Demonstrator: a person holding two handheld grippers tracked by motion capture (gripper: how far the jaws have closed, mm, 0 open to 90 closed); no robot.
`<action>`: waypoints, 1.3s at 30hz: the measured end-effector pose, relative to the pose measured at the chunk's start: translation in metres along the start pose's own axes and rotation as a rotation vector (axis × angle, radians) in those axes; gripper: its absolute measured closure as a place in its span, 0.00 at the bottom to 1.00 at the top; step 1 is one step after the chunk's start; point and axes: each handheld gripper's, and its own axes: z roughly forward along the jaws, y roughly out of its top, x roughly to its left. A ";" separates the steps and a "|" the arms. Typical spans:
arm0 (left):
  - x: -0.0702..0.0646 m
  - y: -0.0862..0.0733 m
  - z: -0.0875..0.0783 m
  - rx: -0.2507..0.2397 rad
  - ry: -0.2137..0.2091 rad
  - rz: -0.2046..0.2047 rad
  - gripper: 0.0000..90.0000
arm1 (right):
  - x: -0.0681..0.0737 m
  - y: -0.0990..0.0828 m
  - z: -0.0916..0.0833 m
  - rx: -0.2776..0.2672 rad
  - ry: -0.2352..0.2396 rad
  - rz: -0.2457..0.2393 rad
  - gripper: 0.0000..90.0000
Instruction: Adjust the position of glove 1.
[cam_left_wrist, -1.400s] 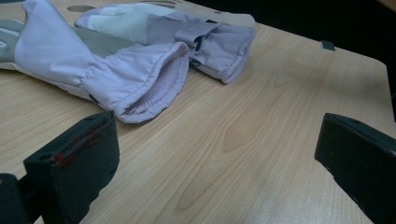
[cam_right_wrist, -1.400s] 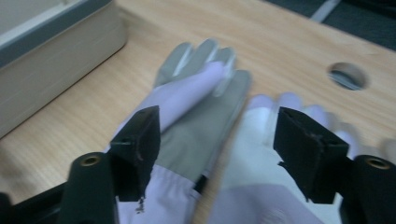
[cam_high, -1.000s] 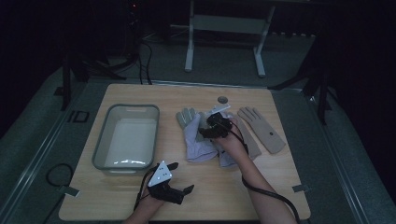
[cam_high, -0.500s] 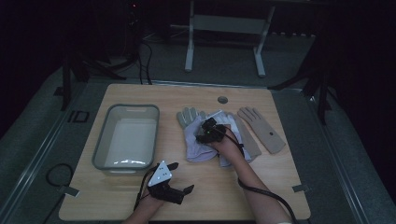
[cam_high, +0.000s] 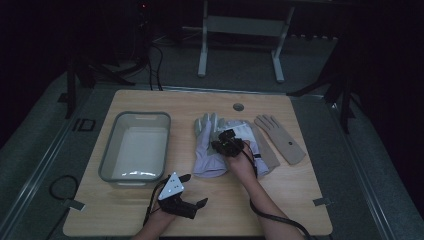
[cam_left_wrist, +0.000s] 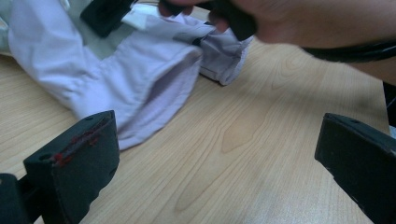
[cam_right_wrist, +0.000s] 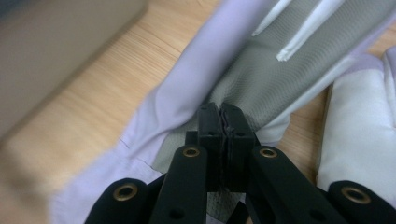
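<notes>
Counter (cam_high: 150, 220): grey bin (cam_high: 112, 150) left, tan glove (cam_high: 280, 139) far right. Lilac glove (cam_high: 207, 160) flat at centre. Right tool (cam_high: 221, 145) just closed, pinching its mesh panel, prob. to lift. Left tool (cam_high: 195, 192) near edge, open, idle.

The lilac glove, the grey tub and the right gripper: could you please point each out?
lilac glove (cam_high: 206, 162): high view, its cuff.
grey tub (cam_high: 106, 162): high view, its left rim.
right gripper (cam_right_wrist: 220, 116): right gripper view, its closed tips.

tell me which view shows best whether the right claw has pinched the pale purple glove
The right gripper view: the right claw is shut on the glove. High view shows it small; left gripper view shows just the glove's cuff.
</notes>
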 end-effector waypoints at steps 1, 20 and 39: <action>0.000 0.000 0.000 0.000 0.001 0.002 0.00 | 0.001 0.000 -0.005 -0.002 0.007 -0.005 0.98; 0.000 0.000 0.000 0.000 0.003 0.003 0.00 | -0.009 -0.051 -0.008 0.028 0.005 0.075 0.95; 0.000 0.000 0.001 0.000 0.002 -0.002 0.00 | -0.041 -0.032 -0.054 -0.044 -0.084 -0.052 0.63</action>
